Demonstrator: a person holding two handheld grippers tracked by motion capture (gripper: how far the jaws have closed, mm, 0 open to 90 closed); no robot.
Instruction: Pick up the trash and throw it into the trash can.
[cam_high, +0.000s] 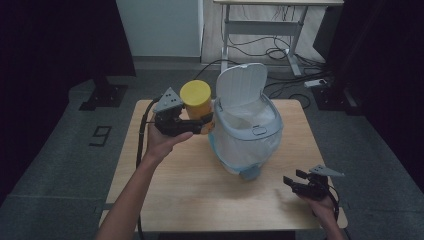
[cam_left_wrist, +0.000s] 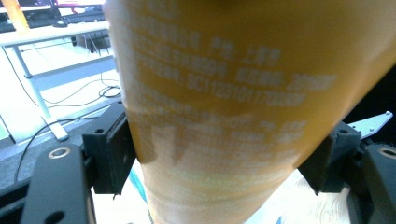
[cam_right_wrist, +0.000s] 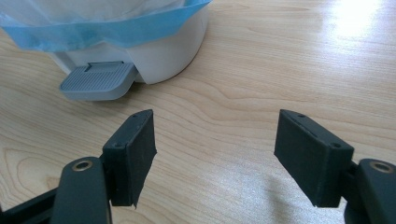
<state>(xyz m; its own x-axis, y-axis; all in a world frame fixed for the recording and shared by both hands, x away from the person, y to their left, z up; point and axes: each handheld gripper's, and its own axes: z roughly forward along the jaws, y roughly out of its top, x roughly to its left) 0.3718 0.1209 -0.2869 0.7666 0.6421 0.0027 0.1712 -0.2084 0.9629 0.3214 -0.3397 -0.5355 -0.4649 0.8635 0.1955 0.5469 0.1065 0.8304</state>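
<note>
While clamped in left gripper jaws, yellow canister held beside open bin, above desk. Mid-carry, probably. Next: lift over rim, release inside. Right gripper jaws open, idle.

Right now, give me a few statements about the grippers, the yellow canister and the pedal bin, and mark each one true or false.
1. The left gripper is shut on the yellow-lidded canister. True.
2. The pedal bin has its lid closed. False: the lid stands open.
3. The right gripper holds the bin's pedal. False: its jaws are open and empty, short of the pedal.
4. A blue-edged liner hangs over the bin's rim. True.
5. The canister lies inside the bin. False: it is held beside the bin.
</note>
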